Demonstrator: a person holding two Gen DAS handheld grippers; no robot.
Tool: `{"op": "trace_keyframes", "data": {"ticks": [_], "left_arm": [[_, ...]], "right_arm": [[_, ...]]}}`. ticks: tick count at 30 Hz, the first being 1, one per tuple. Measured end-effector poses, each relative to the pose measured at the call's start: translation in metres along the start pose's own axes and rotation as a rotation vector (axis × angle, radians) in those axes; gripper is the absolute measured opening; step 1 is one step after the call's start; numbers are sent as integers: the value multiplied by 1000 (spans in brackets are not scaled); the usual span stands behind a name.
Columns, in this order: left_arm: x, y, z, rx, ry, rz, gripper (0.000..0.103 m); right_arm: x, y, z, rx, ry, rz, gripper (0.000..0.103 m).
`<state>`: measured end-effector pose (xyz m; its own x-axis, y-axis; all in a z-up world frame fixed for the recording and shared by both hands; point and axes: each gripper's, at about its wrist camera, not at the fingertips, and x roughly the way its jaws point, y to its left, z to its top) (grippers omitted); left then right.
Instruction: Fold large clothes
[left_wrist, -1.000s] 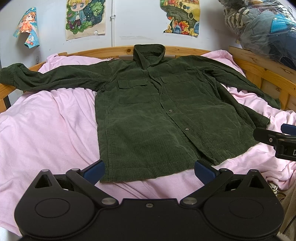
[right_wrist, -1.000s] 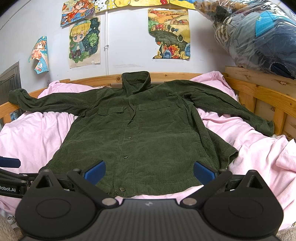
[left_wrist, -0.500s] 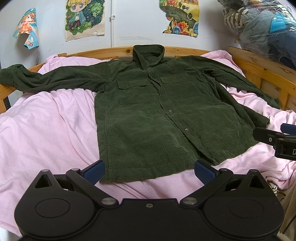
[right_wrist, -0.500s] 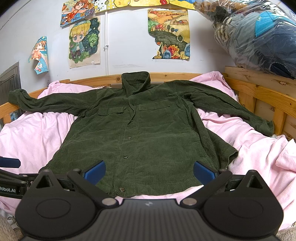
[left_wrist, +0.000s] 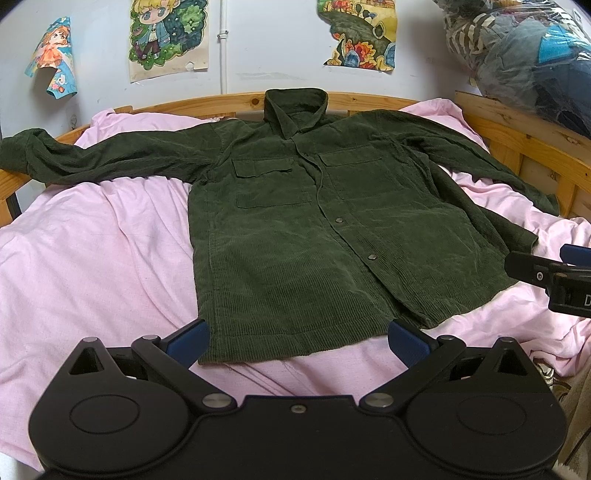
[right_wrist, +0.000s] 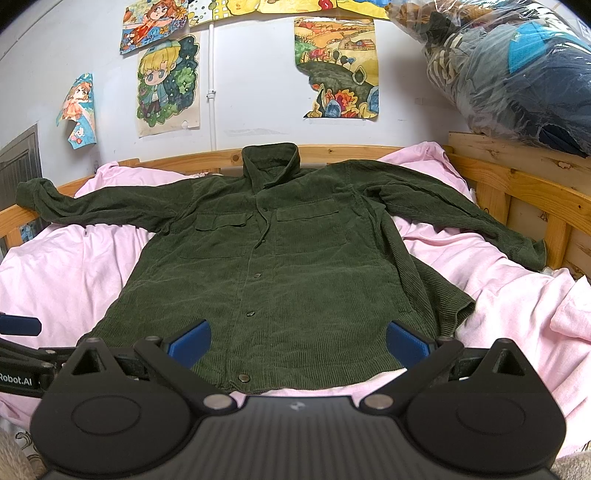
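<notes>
Left claw (left_wrist: 297, 338): blue-padded fingers spread wide, nothing between them. It hovers just short of the hem of the green corduroy shirt (left_wrist: 317, 240); whether the left pad (left_wrist: 188, 339) brushes the hem corner cannot be told.

Right claw (right_wrist: 297, 338): also spread wide and empty, its pads over the lower front of the shirt near the bottom snap. Contact with the cloth cannot be told.

Each claw shows in the other's view only as a cut-off sliver: the right one at the right edge of the left-wrist view, the left one at the left edge of the right-wrist view.

Shirt lies face up and buttoned on the pink sheet (left_wrist: 92, 258) of a bed, collar propped against the wooden bed frame (left_wrist: 509, 144) at the far end. Both sleeves out sideways. The left-hand sleeve end drapes over the rail; the right-hand sleeve runs down toward the side rail. The shirt's right side edge is rumpled and folded over on itself.

Container: a clear plastic bag (right_wrist: 517, 74) stuffed with clothes sits on the ledge at upper right; its contents show as striped, grey and blue fabric, individual pieces hard to make out.

Posters (right_wrist: 336, 70) on the wall, some cut off by the frame top.
</notes>
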<state>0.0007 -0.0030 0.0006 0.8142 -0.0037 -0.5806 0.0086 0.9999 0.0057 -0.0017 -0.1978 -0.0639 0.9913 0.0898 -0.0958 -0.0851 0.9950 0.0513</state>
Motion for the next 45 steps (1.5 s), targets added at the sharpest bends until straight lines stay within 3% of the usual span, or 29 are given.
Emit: {"op": "trace_keyframes", "data": {"ticks": [20, 26, 30, 39, 45], "left_arm": [[-1, -5, 1, 8, 0, 2, 102], [3, -1, 4, -20, 17, 12, 102], [11, 7, 16, -43, 20, 27, 102], [33, -1, 83, 70, -26, 91, 102], [58, -15, 128, 122, 3, 32, 102]], "right_arm": [[-2, 0, -1, 12, -7, -12, 103], [-18, -9, -2, 89, -83, -127, 103], [-27, -38, 7, 241, -109, -185, 103], [-18, -145, 24, 588, 12, -204, 103], [1, -177, 34, 544, -2, -244, 103]]}}
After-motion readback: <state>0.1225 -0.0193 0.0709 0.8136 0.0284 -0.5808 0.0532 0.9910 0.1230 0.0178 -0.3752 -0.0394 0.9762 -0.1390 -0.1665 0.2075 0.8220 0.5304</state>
